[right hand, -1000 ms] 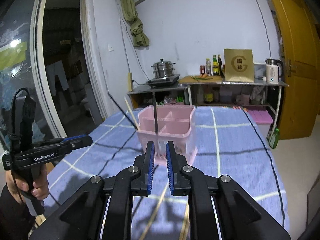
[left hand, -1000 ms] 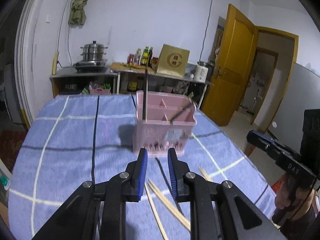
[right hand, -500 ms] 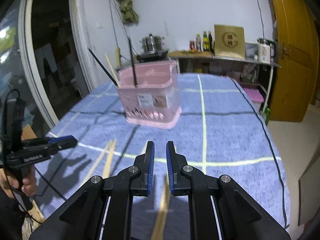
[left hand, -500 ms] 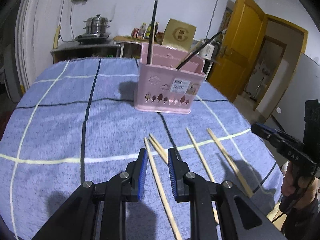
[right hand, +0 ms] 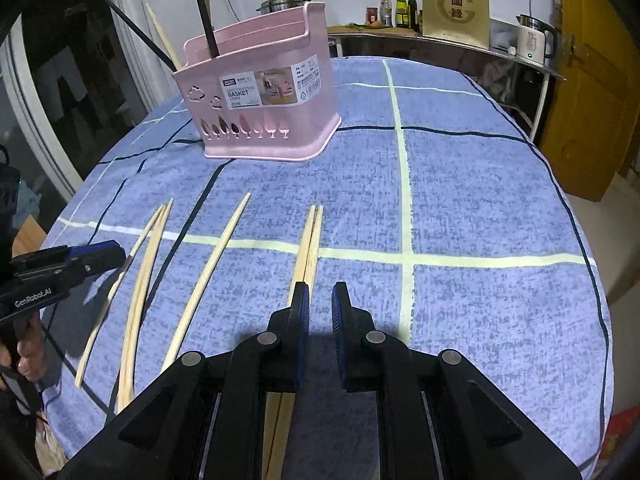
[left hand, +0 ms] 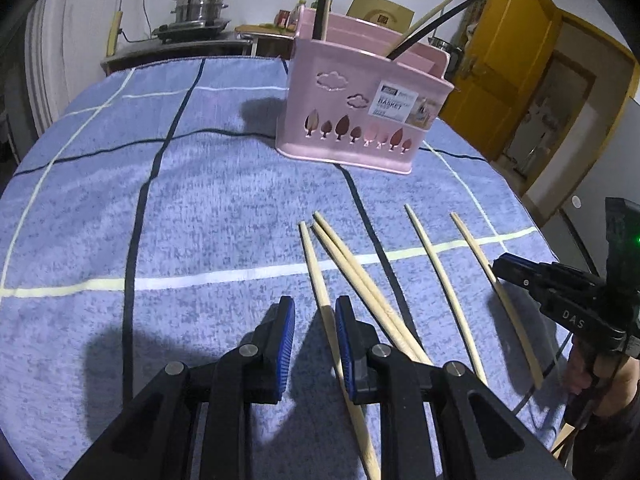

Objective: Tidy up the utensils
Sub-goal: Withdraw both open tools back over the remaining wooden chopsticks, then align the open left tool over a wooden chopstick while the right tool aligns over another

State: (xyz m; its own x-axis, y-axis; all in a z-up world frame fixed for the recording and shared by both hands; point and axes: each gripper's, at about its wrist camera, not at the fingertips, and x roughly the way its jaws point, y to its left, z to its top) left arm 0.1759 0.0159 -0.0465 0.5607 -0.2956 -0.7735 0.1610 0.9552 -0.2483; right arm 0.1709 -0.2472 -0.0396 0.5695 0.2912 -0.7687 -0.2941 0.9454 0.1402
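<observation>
A pink utensil basket [left hand: 360,100] stands on the blue checked cloth [left hand: 200,208], holding black and wooden chopsticks; it also shows in the right wrist view [right hand: 264,100]. Several wooden chopsticks lie loose on the cloth. My left gripper [left hand: 315,320] is open, low over the cloth, and one wooden chopstick [left hand: 316,264] runs between its fingers. My right gripper [right hand: 320,304] is open a little; a pair of chopsticks [right hand: 308,240] lies just left of its left finger. A single chopstick [right hand: 216,264] lies further left.
The table's front and right edges are close. A counter with a steel pot [left hand: 202,0], bottles [right hand: 400,4], a gold box [right hand: 456,8] and a kettle [right hand: 534,40] stands behind. A yellow door [left hand: 508,56] is at the right.
Both grippers have come down and back from the basket toward the loose chopsticks at the table's near side. The left gripper now straddles one chopstick.
</observation>
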